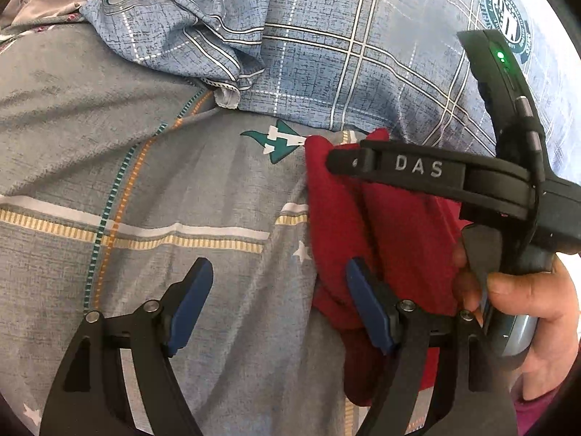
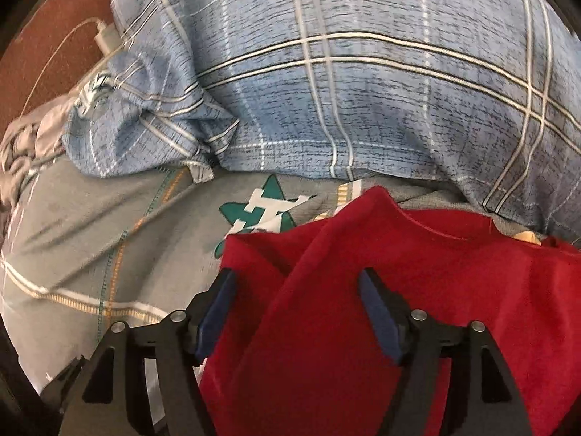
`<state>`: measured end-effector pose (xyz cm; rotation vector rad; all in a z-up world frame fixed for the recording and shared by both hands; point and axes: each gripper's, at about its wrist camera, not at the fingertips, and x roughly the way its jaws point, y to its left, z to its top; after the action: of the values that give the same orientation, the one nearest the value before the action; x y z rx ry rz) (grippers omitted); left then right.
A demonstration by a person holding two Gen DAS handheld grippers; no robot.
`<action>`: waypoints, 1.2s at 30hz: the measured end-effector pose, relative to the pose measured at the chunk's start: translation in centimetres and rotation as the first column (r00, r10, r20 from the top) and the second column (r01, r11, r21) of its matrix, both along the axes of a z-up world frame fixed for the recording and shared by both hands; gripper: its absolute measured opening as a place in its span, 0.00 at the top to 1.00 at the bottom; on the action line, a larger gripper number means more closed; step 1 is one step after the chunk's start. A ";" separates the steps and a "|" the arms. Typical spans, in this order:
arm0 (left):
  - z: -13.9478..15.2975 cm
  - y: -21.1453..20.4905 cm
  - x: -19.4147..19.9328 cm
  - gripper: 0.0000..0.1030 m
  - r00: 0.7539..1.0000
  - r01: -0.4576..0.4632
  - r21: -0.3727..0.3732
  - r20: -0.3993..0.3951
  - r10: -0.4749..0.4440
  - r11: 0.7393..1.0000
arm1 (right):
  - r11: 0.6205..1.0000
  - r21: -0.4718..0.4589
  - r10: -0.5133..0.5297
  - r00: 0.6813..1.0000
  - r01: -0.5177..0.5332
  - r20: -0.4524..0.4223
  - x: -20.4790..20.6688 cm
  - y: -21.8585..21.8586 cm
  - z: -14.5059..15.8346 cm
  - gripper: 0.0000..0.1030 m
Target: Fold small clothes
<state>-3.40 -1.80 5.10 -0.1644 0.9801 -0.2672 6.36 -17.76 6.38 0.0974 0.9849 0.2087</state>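
A small red garment (image 1: 395,239) lies crumpled on the grey bedsheet (image 1: 152,181), at the right of the left wrist view. My left gripper (image 1: 279,272) is open over the sheet, its right finger (image 1: 366,301) at the garment's left edge. The right gripper's black body, marked DAS, reaches across the garment in the left wrist view; its fingertips are hidden there. In the right wrist view the red garment (image 2: 363,290) fills the lower right. My right gripper (image 2: 296,283) is open, with a fold of the garment between its jaws.
A blue plaid pillow (image 1: 363,43) (image 2: 363,91) lies beyond the garment. A second crumpled blue plaid cloth (image 1: 189,25) sits at the far left. A white charger with cable (image 2: 107,38) lies on a reddish surface at the top left. A hand (image 1: 530,298) holds the right gripper.
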 end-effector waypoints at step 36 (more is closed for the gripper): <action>1.3 -4.6 -1.6 0.41 0.950 0.311 -0.222 0.079 -0.301 0.924 | 0.990 0.134 0.025 0.995 -0.038 0.100 -3.3 -4.8 3.6 0.87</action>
<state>-4.98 -6.42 6.39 -0.2179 0.9277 -0.6727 3.02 -22.57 9.98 0.1946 0.8740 0.3070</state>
